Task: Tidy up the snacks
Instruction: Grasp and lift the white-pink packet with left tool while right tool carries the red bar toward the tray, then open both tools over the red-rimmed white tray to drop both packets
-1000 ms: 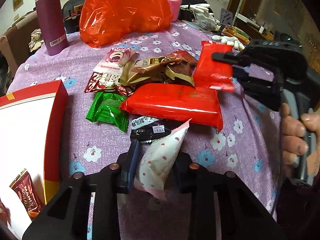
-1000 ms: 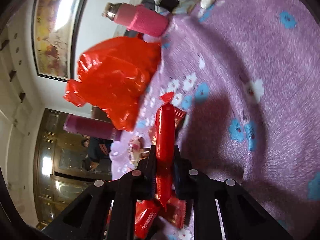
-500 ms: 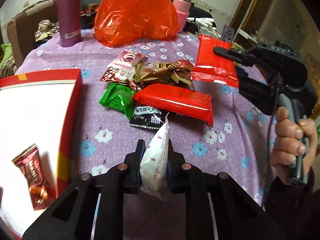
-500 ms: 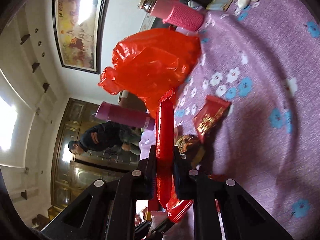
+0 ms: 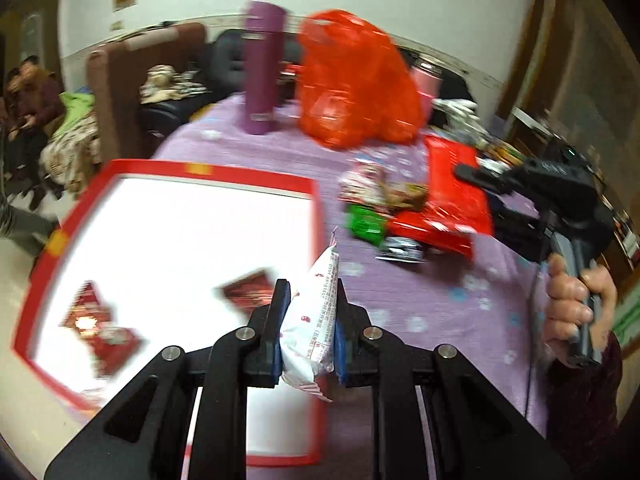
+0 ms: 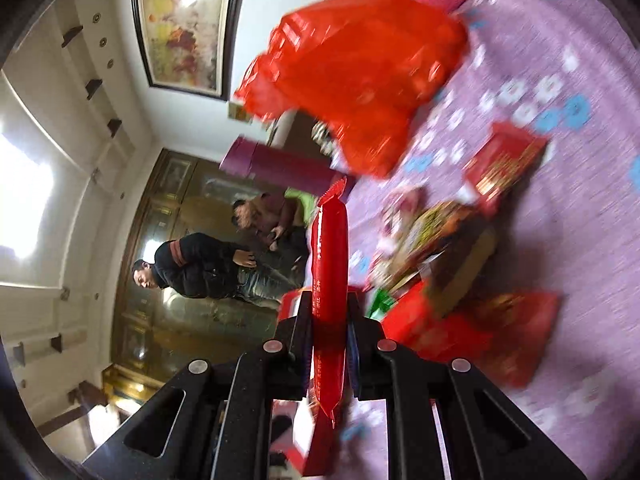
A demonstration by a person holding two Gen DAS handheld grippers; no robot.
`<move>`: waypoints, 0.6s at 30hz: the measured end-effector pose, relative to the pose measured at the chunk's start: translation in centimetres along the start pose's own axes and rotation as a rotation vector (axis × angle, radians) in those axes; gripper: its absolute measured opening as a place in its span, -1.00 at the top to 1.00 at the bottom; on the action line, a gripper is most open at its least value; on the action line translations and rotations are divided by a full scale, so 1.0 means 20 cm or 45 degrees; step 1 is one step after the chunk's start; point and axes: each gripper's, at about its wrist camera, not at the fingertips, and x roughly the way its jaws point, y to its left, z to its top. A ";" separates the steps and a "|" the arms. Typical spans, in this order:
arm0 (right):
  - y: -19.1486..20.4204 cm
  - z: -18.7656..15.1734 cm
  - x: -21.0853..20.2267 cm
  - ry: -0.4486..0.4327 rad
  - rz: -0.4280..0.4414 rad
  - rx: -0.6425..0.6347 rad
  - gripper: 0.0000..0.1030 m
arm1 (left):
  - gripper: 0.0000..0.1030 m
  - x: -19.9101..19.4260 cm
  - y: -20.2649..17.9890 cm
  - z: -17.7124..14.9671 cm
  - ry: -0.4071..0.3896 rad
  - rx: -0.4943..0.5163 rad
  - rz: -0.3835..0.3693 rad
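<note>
My left gripper point(image 5: 310, 292) is shut on a white packet with red dots point(image 5: 316, 308), held upright above the right rim of the red box point(image 5: 208, 170). The box's white inside holds a few dark red packets point(image 5: 248, 292). At the right of the left wrist view, a hand holds my right gripper point(image 5: 476, 188) over the snack pile. It is shut on a flat red packet point(image 5: 452, 192). In the right wrist view that red packet point(image 6: 330, 256) stands edge-on between the pads of my right gripper point(image 6: 329, 300). A green packet point(image 5: 366, 222) and a long red packet point(image 5: 436, 236) lie in the pile.
A purple flask point(image 5: 262, 68), an orange-red plastic bag point(image 5: 352, 80) and a pink flask point(image 5: 428, 84) stand at the back of the purple flowered cloth point(image 5: 420, 320). A sofa with clutter is behind them. Two people point(image 6: 200, 264) are in the room beyond.
The left jaws closed on the white packet and carried it up and left, from the pile to the box's edge. The right gripper rose and swung left with the red packet.
</note>
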 end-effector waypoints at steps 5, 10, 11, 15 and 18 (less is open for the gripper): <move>0.12 -0.11 0.23 0.110 0.012 -0.035 0.75 | 0.68 -0.04 0.21 -0.01 -0.041 -0.062 0.147; 0.24 -0.25 0.52 0.247 0.022 -0.080 0.74 | 0.68 -0.01 0.32 -0.05 -0.022 -0.090 0.194; 0.27 -0.28 0.58 0.276 0.015 -0.088 0.74 | 0.68 0.00 0.35 -0.06 -0.014 -0.102 0.198; 0.33 -0.39 0.79 0.360 -0.033 -0.156 0.74 | 0.68 0.01 0.39 -0.08 0.007 -0.119 0.207; 0.34 -0.46 0.90 0.406 -0.078 -0.209 0.74 | 0.68 0.02 0.39 -0.08 0.014 -0.111 0.229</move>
